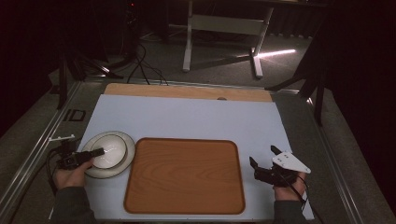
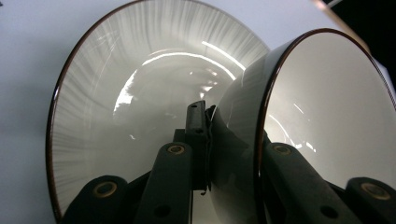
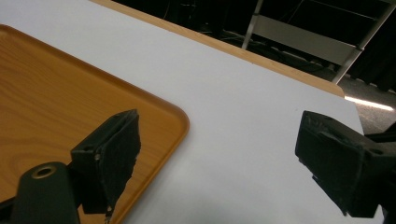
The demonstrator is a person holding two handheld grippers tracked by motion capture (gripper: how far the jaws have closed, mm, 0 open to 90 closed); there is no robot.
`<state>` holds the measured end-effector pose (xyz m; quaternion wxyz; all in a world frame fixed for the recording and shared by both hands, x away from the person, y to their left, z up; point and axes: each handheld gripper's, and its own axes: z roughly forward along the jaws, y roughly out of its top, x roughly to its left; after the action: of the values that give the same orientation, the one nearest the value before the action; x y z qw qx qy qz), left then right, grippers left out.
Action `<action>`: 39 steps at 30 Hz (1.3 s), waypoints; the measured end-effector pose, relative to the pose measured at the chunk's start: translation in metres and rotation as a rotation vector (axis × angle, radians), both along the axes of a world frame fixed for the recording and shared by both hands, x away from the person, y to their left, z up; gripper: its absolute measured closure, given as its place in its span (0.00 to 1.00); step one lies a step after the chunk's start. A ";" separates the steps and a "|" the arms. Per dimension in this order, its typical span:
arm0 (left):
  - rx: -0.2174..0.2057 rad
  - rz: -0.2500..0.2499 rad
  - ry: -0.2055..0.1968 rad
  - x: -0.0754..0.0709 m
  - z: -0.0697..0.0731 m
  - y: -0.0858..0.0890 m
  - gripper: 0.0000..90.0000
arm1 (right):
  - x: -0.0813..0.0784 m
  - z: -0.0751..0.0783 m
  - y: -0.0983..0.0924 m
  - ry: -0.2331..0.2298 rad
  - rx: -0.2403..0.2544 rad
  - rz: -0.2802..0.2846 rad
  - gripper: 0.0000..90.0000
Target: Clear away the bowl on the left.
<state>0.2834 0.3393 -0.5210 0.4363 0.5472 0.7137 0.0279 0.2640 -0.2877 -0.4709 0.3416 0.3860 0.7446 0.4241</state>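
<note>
Cream glaze with a thin dark rim marks the two pieces of crockery at the left edge of the table (image 1: 187,116): a small bowl (image 1: 108,150) resting inside a wider plate (image 1: 122,163), the pair lying just beside the left side of the wooden tray (image 1: 184,176). The left gripper (image 1: 95,152) comes in from the table's left edge, and the left gripper view shows its jaws closed on the bowl's wall (image 2: 233,140), one jaw inside the bowl (image 2: 327,130) and the other outside it, against the ribbed face of the plate (image 2: 116,116). The bowl appears empty; the plate carries nothing but the bowl. The tray, set against the near edge of the table at its middle, holds nothing. The right gripper (image 1: 263,155) rests near the table's near right corner, well apart from the crockery; in the right gripper view its jaws stand wide with nothing between them, above the pale table surface (image 3: 243,107) just off a rounded corner of the tray (image 3: 70,93).

Judged from this arrangement, the work is at an early stage: the grasp on the bowl is made, but the bowl has not left the plate. What probably remains is to lift the bowl clear and set it down, perhaps on the empty tray, though the destination cannot be told.
</note>
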 end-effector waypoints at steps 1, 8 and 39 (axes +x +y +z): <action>-0.010 0.004 -0.008 -0.001 0.000 0.000 0.89 | 0.000 0.000 0.000 0.000 0.000 0.000 0.15; -0.081 0.017 -0.065 -0.004 0.001 0.002 0.89 | 0.000 0.000 0.000 0.001 0.000 -0.001 0.15; -0.080 -0.019 -0.198 -0.010 0.019 -0.030 0.89 | -0.001 0.001 -0.001 -0.006 0.003 -0.007 0.15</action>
<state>0.2739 0.3098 -0.5019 0.5267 0.5306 0.6623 0.0491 0.2634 -0.2887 -0.4704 0.3448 0.3880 0.7416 0.4249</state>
